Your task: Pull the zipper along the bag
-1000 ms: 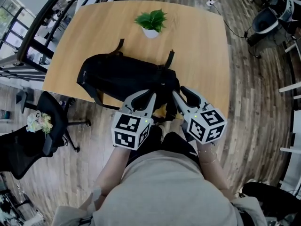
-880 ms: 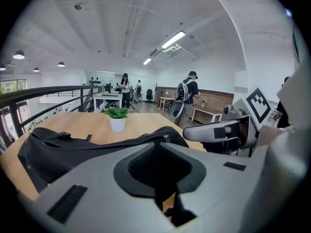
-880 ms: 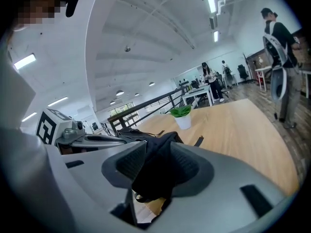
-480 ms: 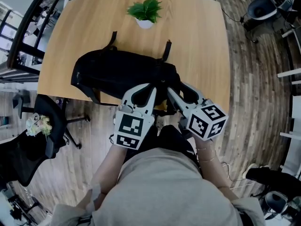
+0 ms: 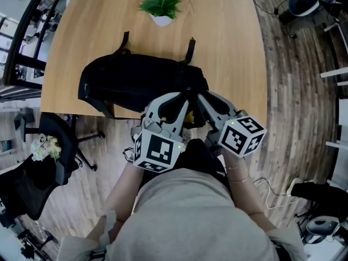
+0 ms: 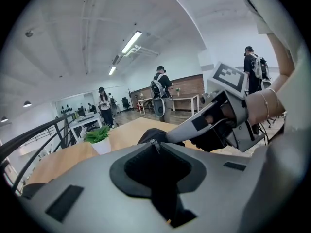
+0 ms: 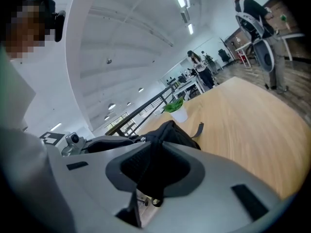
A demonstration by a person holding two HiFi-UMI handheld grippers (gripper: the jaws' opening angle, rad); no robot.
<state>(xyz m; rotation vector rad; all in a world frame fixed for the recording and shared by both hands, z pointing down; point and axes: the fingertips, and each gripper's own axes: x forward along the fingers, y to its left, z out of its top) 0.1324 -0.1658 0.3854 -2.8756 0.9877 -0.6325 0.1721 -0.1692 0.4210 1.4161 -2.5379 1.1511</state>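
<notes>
room: bag [image 5: 136, 86] lies close to the counter's [image 5: 234, 53] near edge; open wood on the counter's far and right sides | axis: bag's length runs along that edge | left hand-held gripper [image 5: 185, 98]: closed on bag fabric at that edge; right hand-held gripper [image 5: 199, 96]: jaws just closing, fabric pinched between them

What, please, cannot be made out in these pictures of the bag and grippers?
Zipper track on the bag: head view, black on black and too small; both grippers cover the near corner.
Left gripper grip: left gripper view shows the zipper pull at its jaws' tips, but dark fabric hides any contact.
Right gripper: jaws have just been closing, bag fabric between them; its grey body hides which part.
</notes>
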